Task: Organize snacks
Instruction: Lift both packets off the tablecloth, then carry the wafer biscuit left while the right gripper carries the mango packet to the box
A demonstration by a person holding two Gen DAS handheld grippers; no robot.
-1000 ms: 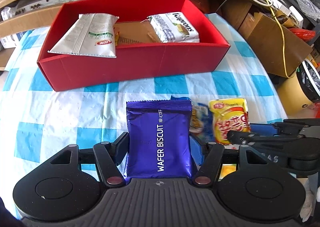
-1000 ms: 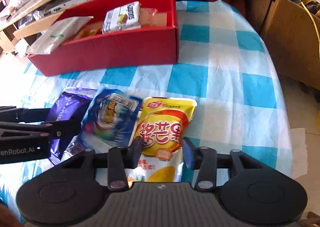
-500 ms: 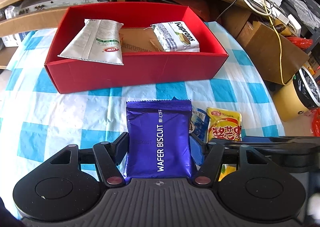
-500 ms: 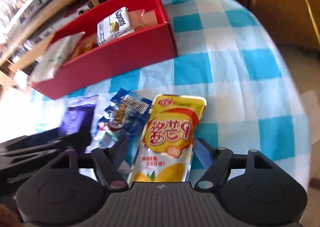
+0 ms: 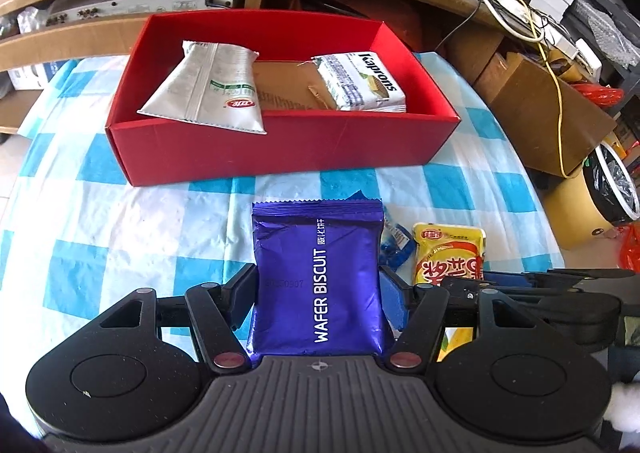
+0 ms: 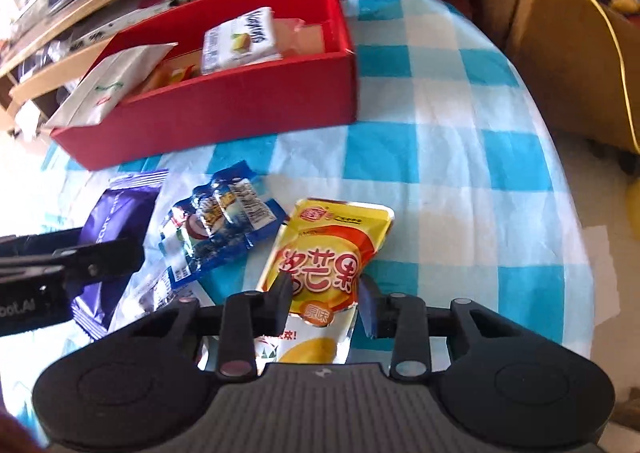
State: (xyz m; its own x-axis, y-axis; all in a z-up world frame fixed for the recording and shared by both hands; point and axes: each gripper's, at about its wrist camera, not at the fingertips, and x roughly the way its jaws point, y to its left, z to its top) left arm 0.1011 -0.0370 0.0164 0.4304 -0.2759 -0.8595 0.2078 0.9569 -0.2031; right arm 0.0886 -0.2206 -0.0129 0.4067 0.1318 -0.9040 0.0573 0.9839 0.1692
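Left wrist view: red box (image 5: 280,149) holds a silver bag (image 5: 208,93) and a white pack (image 5: 360,83); nearer than the box, left gripper (image 5: 318,293) clamps the wafer pack (image 5: 316,277); right gripper (image 6: 324,293) pinches the yellow pouch (image 6: 320,253).

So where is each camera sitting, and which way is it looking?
Left wrist: sits on the left gripper, looking down and forward over the purple wafer biscuit pack it grips toward the red box; its own fingers show.
Right wrist: sits on the right gripper, looking down at the yellow snack pouch it pinches; its own fingers show.
Shared: both see the box, both packs, the blue snack packet and the other gripper.
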